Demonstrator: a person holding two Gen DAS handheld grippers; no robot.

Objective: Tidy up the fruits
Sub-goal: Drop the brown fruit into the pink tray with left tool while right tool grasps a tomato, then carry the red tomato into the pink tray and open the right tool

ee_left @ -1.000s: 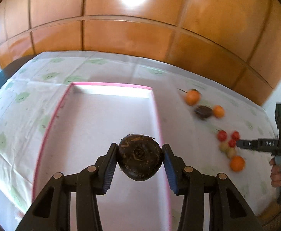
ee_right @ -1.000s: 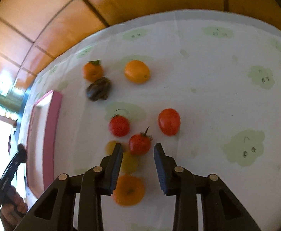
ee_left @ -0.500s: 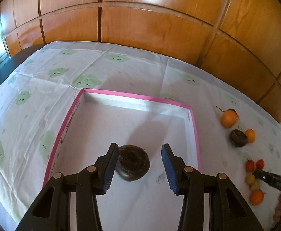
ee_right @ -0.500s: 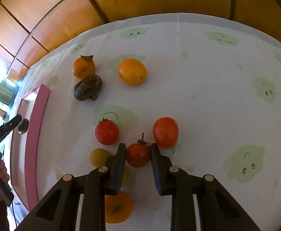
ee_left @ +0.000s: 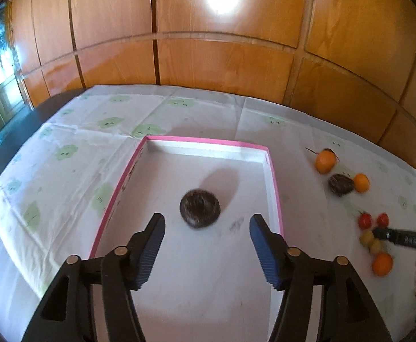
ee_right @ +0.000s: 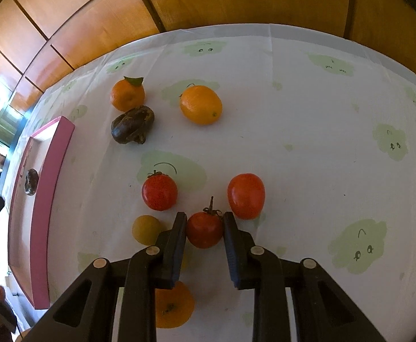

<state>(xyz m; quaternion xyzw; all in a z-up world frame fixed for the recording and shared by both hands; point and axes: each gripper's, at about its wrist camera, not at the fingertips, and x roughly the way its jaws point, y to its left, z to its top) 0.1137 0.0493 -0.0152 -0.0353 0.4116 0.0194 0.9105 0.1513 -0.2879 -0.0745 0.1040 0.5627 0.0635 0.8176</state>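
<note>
A dark round fruit [ee_left: 199, 208] lies on the floor of the pink-rimmed white tray [ee_left: 273, 182]; it also shows in the right wrist view [ee_right: 31, 181]. My left gripper [ee_left: 207, 229] is open and empty, just short of the fruit and above it. My right gripper [ee_right: 204, 224] is shut on a small red tomato with a stem [ee_right: 204, 229], down on the tablecloth. Two other red tomatoes [ee_right: 159, 191] [ee_right: 246, 195] lie beside it. A yellow fruit [ee_right: 145, 229] sits left of the fingers. An orange [ee_right: 173, 307] lies partly hidden under the left finger.
A tangerine with a leaf [ee_right: 127, 94], a wrinkled dark fruit [ee_right: 132, 124] and an orange fruit [ee_right: 201, 104] lie farther back on the cloud-print tablecloth [ee_right: 322, 131]. The tray's rim [ee_right: 55, 171] is left of the fruit. A wooden panelled wall [ee_left: 222, 57] backs the table.
My left gripper opened, dropped the dark fruit in the tray and drew back and up. My right gripper moved forward and closed on the stemmed tomato.
</note>
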